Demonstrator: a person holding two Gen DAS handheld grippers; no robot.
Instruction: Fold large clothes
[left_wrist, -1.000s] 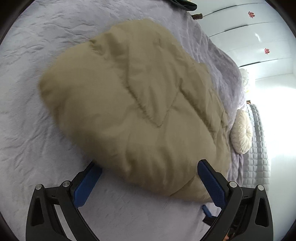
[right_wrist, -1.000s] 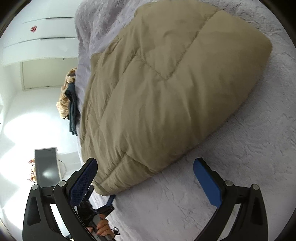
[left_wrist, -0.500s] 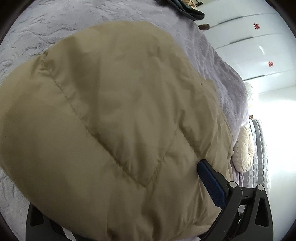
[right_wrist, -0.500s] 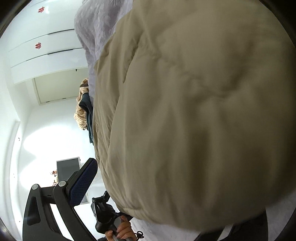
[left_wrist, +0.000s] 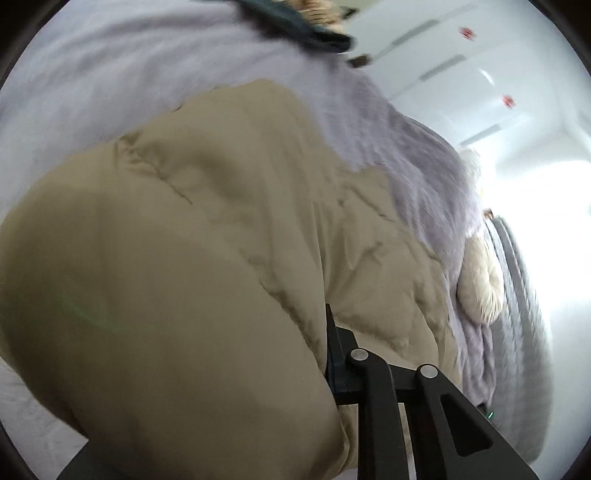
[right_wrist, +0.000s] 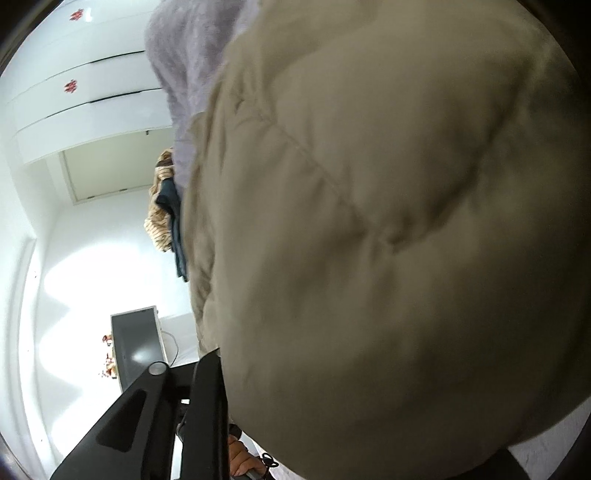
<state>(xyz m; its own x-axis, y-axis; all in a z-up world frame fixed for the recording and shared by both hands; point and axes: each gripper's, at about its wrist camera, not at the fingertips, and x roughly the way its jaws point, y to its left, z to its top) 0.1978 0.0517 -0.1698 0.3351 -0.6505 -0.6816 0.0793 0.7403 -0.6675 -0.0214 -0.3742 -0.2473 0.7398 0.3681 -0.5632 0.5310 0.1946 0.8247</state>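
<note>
A puffy beige quilted jacket (left_wrist: 192, 258) lies on a lilac bedspread (left_wrist: 129, 74) and fills most of both views. My left gripper (left_wrist: 299, 354) has its jaws closing on the jacket's near edge. Its right finger (left_wrist: 334, 354) presses into the padding; the other is hidden under the fabric. In the right wrist view the jacket (right_wrist: 388, 240) bulges over my right gripper (right_wrist: 251, 380), whose jaws are also closing on it. Only that gripper's left finger (right_wrist: 208, 384) shows, hard against the fabric.
A dark green and striped clothes pile (left_wrist: 295, 22) lies at the bed's far edge, also seen as clothes (right_wrist: 166, 221). A cream round cushion (left_wrist: 480, 288) and grey quilt (left_wrist: 524, 314) sit right. White wardrobe (right_wrist: 74, 110), grey screen (right_wrist: 136, 347), a person's hand (right_wrist: 240, 458).
Both grippers went from wide open before the jacket to pushed into its near edge with fingers drawn together. The jacket now bunches up close to both cameras.
</note>
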